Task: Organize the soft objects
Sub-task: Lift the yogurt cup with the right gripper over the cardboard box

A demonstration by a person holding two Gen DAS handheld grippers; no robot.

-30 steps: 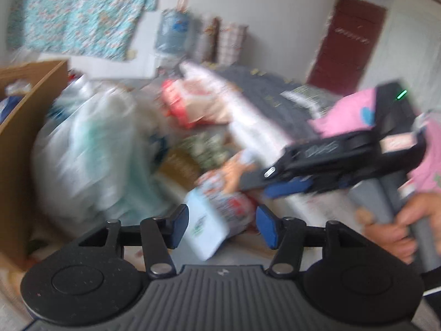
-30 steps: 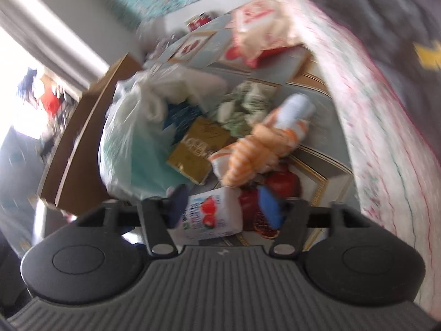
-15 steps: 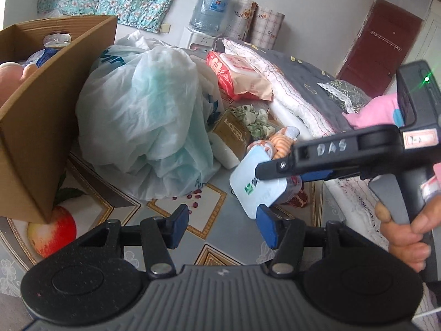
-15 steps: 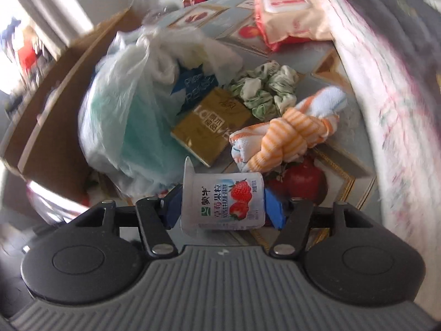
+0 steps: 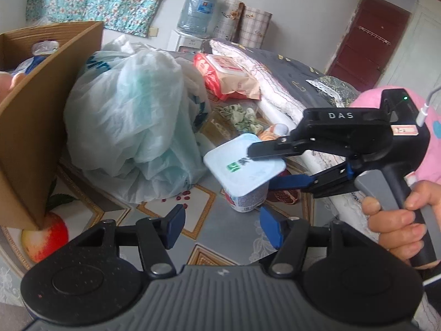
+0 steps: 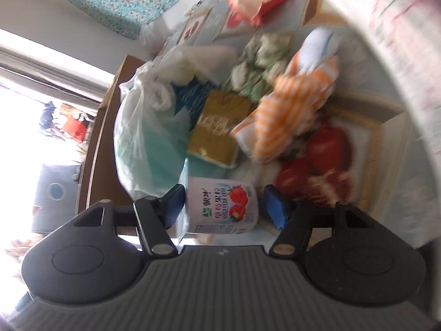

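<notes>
the yogurt cup [image 5: 244, 171] has come a lot closer to the left gripper [image 5: 222, 227], it's now just past its fingertips, up from well ahead and to the right a second ago. left jaws have just been opening, nothing between them. on the right gripper [image 6: 222, 207] the jaws have just been opening a touch after closing, the cup between them, and the whole view has rolled, so the clutter beyond the fingers sits tilted.

Bare tablecloth [image 5: 237, 229] open ahead of left gripper [image 5: 220, 227]. Cardboard box [image 5: 35, 127] walls left; plastic bag [image 5: 129, 127] bulks centre; yogurt cup [image 5: 245, 165] and right gripper [image 5: 264, 169] cross the right.
</notes>
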